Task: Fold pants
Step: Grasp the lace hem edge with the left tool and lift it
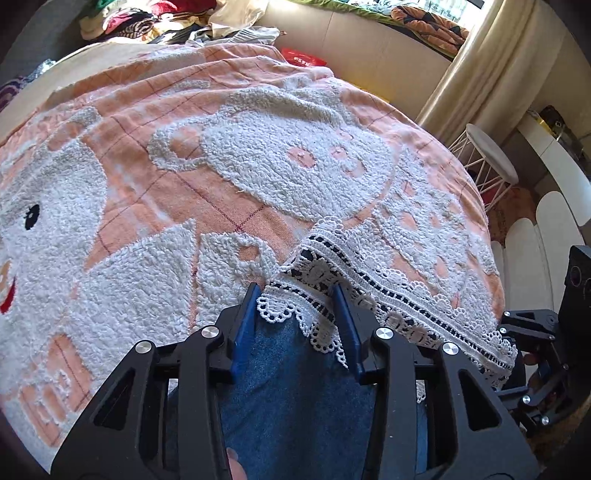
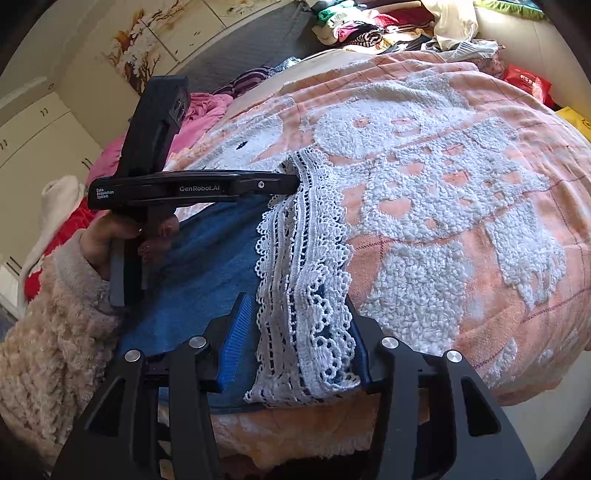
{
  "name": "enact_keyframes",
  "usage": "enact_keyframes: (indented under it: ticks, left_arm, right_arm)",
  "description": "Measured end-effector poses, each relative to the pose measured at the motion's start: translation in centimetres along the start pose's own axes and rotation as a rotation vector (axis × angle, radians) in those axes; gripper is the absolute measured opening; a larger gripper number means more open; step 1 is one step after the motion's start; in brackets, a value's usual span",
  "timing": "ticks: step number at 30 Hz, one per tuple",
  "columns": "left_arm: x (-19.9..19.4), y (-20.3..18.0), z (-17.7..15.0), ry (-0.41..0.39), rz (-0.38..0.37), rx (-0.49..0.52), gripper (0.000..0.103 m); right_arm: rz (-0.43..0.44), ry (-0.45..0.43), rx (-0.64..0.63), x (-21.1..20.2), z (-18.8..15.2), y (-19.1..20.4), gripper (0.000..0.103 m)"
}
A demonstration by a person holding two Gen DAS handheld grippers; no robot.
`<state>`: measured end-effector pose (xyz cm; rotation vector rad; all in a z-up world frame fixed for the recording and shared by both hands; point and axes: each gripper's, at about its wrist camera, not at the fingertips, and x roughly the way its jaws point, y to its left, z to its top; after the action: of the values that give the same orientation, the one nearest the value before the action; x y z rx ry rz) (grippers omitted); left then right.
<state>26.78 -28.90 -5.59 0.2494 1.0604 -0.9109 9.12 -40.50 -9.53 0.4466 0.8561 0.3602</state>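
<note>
The blue denim pants (image 1: 295,398) with a white lace hem (image 1: 369,291) lie on a pink and white blanket. My left gripper (image 1: 299,295) is open, its blue pads on either side of the lace hem, fabric between them. My right gripper (image 2: 299,306) is also open and straddles the lace hem (image 2: 303,280) at the other end, beside the denim (image 2: 207,266). The left gripper shows in the right wrist view (image 2: 288,181), lying flat at the hem's far corner. The right gripper's body shows at the edge of the left wrist view (image 1: 535,339).
The pink blanket (image 1: 221,206) with fluffy white cartoon figures covers the bed (image 2: 461,221). A heap of clothes (image 2: 376,26) lies at the far end. A white wire side table (image 1: 491,162) stands beside the bed, near a curtain (image 1: 480,62).
</note>
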Motion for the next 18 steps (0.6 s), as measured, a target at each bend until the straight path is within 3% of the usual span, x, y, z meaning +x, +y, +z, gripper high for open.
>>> enact_keyframes:
  ticks: [5, 7, 9, 15, 18]
  left_arm:
    - [0.7, -0.3, -0.1, -0.015, 0.004, -0.008, 0.041]
    - [0.6, -0.7, -0.2, -0.025, 0.016, -0.001, 0.04]
    - [0.5, -0.9, -0.2, -0.023, 0.027, -0.003, 0.031]
    - [-1.3, -1.3, -0.4, -0.06, 0.056, -0.007, 0.012]
    - [-3.0, -1.0, -0.9, -0.101, 0.029, -0.032, 0.011]
  right_arm:
    - [0.005, 0.021, -0.009, 1.0, 0.6, 0.2, 0.047]
    - [0.01, 0.022, -0.016, 1.0, 0.7, 0.5, 0.04]
    - [0.014, 0.018, -0.025, 0.8, 0.8, 0.7, 0.025]
    - [0.018, -0.023, -0.059, -0.4, 1.0, 2.3, 0.021]
    - [0.022, -0.04, -0.093, -1.2, 1.1, 3.8, 0.02]
